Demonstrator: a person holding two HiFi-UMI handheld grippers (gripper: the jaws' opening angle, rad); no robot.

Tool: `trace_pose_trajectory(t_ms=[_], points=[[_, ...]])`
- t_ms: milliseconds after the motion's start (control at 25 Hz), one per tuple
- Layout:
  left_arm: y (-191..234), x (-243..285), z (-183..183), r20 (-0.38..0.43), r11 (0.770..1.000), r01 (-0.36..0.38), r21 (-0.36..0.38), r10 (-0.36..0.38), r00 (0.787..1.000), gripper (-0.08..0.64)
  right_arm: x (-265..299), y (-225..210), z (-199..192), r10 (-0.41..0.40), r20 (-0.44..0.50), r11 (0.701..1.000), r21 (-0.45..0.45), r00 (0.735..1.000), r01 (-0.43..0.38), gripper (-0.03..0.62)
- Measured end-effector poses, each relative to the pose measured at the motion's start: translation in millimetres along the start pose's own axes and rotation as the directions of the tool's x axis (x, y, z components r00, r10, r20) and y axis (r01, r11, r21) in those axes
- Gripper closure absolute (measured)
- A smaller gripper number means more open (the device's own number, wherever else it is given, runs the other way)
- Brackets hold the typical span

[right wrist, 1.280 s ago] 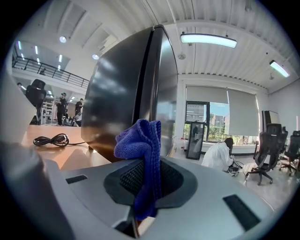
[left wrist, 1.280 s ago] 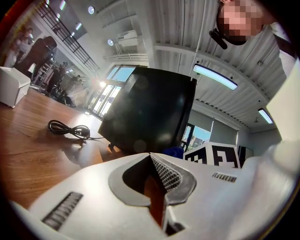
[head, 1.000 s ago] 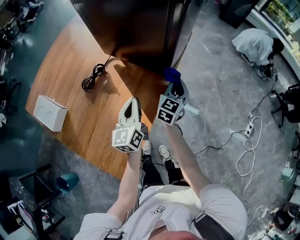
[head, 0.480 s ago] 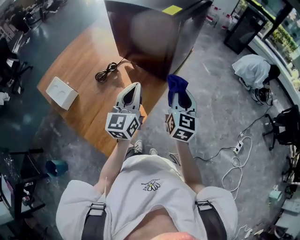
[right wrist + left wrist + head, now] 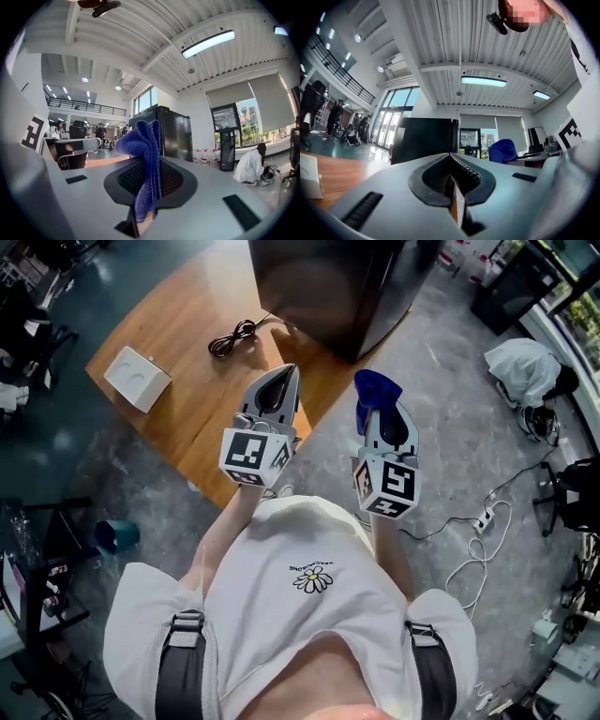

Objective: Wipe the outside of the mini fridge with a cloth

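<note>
Fridge (image 5: pixel 328 287) is up at the top of the head view now, at the far end of the table (image 5: pixel 178 418), and that's the big change. A second ago it filled the frame right in front of both grippers, with the cloth almost at its front corner. Now it's well apart from them, so the person looks to have backed off.

Going left to right, a white box (image 5: pixel 137 378) and a coiled cable (image 5: pixel 232 337) lie on the wood. Left gripper (image 5: pixel 283 373) is clenched on nothing, with its jaws pressed together in its own view and pointing toward the fridge.

Right gripper (image 5: pixel 379 411) is clamped on the blue cloth (image 5: pixel 375 387), which sticks up in a bunched fold past the jaw tips. The fridge stands behind it in that view, clearly not touching.

My guess is it's either a pause between passes or the wipe is wrapping up. If there's more to do, the cloth has to get carried back to a panel first.
</note>
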State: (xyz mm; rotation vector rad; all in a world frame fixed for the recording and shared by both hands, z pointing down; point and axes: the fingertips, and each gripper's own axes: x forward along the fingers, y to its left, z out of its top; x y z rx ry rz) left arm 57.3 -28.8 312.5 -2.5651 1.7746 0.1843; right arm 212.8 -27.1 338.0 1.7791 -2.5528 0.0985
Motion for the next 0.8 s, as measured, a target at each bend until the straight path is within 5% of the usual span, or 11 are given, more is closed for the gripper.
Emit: trace_pose_trajectory(t_ms=[800], points=[[-11.3,1.0,-2.0,-0.011,1.000,0.024,-0.005,-0.024,1.000,0.555,-0.9,3.4,6.1,0.037,-0.008,0.999,-0.014,0.999,-0.037,0.531]])
